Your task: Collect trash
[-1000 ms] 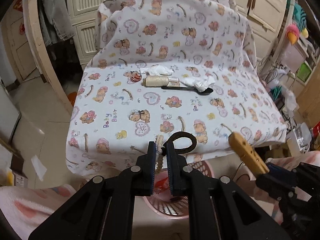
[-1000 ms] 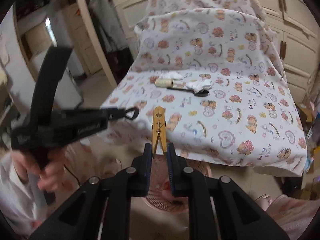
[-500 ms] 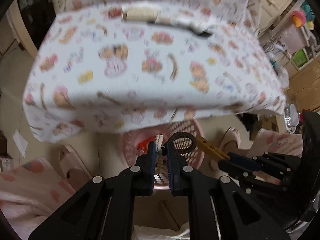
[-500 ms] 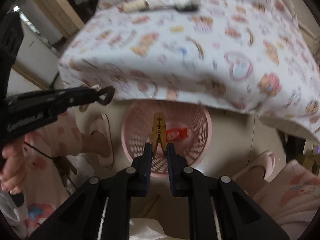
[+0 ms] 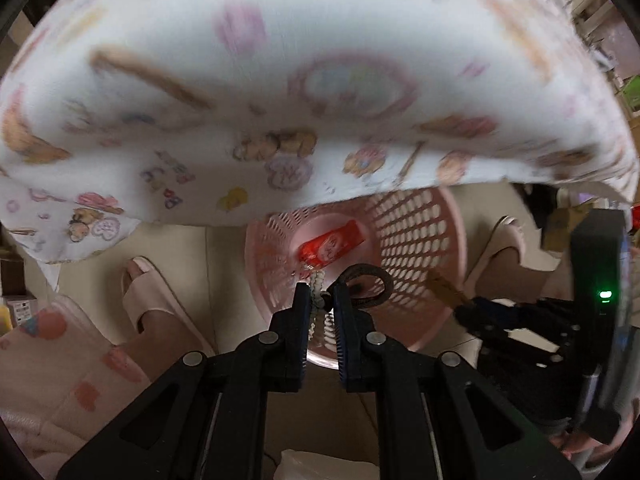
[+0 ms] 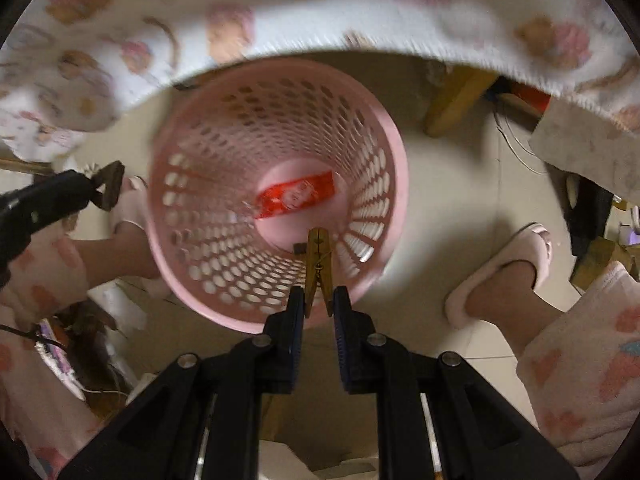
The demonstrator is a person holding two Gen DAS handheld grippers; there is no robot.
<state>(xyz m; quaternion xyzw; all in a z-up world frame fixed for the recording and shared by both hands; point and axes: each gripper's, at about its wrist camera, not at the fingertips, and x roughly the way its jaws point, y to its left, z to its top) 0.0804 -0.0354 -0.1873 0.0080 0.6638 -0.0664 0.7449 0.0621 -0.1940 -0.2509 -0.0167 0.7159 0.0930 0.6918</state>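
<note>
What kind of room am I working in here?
Probably a lived-in home room, maybe a bedroom: a cartoon-print cloth overhangs a pink basket on tiled floor, beside slippered feet.

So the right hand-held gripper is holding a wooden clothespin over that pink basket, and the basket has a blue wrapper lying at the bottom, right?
Not quite: the wrapper at the bottom of the pink basket is red, not blue, as the right wrist view shows. The rest holds: the right hand-held gripper grips a wooden clothespin over that basket.
</note>
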